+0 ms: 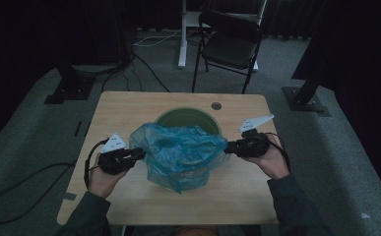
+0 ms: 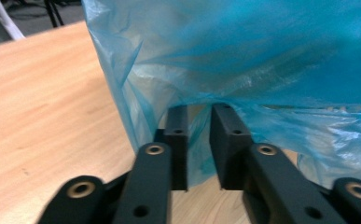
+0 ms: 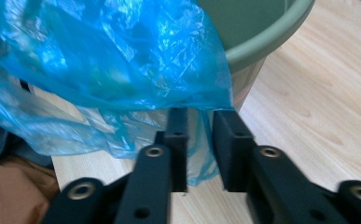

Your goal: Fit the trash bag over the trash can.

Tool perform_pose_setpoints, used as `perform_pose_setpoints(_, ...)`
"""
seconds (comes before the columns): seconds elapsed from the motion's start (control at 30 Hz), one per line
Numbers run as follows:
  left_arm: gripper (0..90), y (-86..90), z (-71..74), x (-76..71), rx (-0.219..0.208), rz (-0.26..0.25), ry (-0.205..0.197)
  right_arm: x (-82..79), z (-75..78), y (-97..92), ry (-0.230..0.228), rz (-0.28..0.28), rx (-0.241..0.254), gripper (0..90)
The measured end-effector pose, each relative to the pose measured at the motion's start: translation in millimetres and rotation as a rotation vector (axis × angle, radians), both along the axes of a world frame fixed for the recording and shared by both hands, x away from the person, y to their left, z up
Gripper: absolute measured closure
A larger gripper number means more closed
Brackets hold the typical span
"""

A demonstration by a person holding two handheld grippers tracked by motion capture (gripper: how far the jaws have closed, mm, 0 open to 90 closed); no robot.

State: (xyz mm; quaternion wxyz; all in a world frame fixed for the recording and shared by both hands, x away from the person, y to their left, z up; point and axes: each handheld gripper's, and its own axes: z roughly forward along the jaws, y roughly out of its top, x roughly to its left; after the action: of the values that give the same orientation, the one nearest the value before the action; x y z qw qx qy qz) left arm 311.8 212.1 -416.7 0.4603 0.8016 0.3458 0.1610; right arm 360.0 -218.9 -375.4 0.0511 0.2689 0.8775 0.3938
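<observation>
A crumpled blue plastic bag (image 1: 183,147) lies over a green round bin (image 1: 188,112) in the middle of the wooden table (image 1: 124,105). My left gripper (image 1: 142,153) is at the bag's left edge and my right gripper (image 1: 227,146) at its right edge. In the left gripper view the jaws (image 2: 199,109) stand a narrow gap apart, with the bag's (image 2: 262,56) thin film hanging between them. The right gripper view shows the same: jaws (image 3: 200,112) slightly apart, bag (image 3: 99,56) film in the gap, the bin's rim (image 3: 262,42) just behind.
A black folding chair (image 1: 230,44) and a white stand leg (image 1: 182,34) are on the floor beyond the table. A small round hole (image 1: 216,105) is near the table's far edge. Cables run over the floor at the left. Bare tabletop lies left and right of the bin.
</observation>
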Motion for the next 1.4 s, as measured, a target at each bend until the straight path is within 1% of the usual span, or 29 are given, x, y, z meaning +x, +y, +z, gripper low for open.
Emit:
perform_pose_setpoints(0.13,69.2,4.8,7.9,-4.6,-0.026,-0.005,-0.024,-2.9,7.0,-3.5,-0.017,0.012,0.023,68.8)
perform_pose_setpoints(0.33,65.3,8.8,15.3,-8.9,-0.063,-0.004,-0.056,-6.9,12.7,-6.4,-0.029,0.037,0.046,64.2)
perform_pose_setpoints(0.4,63.7,8.2,17.6,-9.9,-0.067,-0.007,-0.068,-7.8,13.7,-7.1,-0.037,0.041,0.051,63.4)
perform_pose_setpoints(0.47,61.2,6.5,19.9,-11.2,-0.057,-0.008,-0.085,-8.7,14.7,-7.5,-0.048,0.044,0.059,62.6)
perform_pose_setpoints(0.53,60.9,4.8,22.4,-12.4,-0.055,-0.012,-0.101,-10.1,16.4,-7.9,-0.062,0.055,0.068,61.9)
perform_pose_setpoints(0.67,60.1,2.2,28.5,-14.9,-0.051,-0.014,-0.126,-12.3,20.6,-9.4,-0.073,0.058,0.083,61.1)
perform_pose_setpoints(0.73,59.5,2.3,30.8,-15.0,-0.055,-0.008,-0.134,-13.2,22.3,-10.5,-0.08,0.061,0.09,61.0)
perform_pose_setpoints(0.87,57.8,2.6,34.6,-12.8,-0.061,-0.002,-0.146,-15.3,25.9,-12.2,-0.104,0.064,0.108,61.0)
perform_pose_setpoints(0.97,56.7,-1.7,38.7,-9.8,-0.062,-0.007,-0.161,-14.8,30.0,-11.0,-0.126,0.059,0.125,61.1)
perform_pose_setpoints(1.1,56.1,-8.7,44.3,-5.1,-0.057,-0.015,-0.181,-13.3,33.1,-9.8,-0.141,0.055,0.138,61.1)
perform_pose_setpoints(1.2,55.5,-13.5,47.1,-2.5,-0.047,-0.016,-0.195,-11.4,34.3,-7.8,-0.147,0.052,0.137,61.1)
perform_pose_setpoints(1.4,55.5,-17.4,49.0,5.9,-0.059,-0.008,-0.199,-4.7,32.6,-3.1,-0.146,0.048,0.122,60.0)
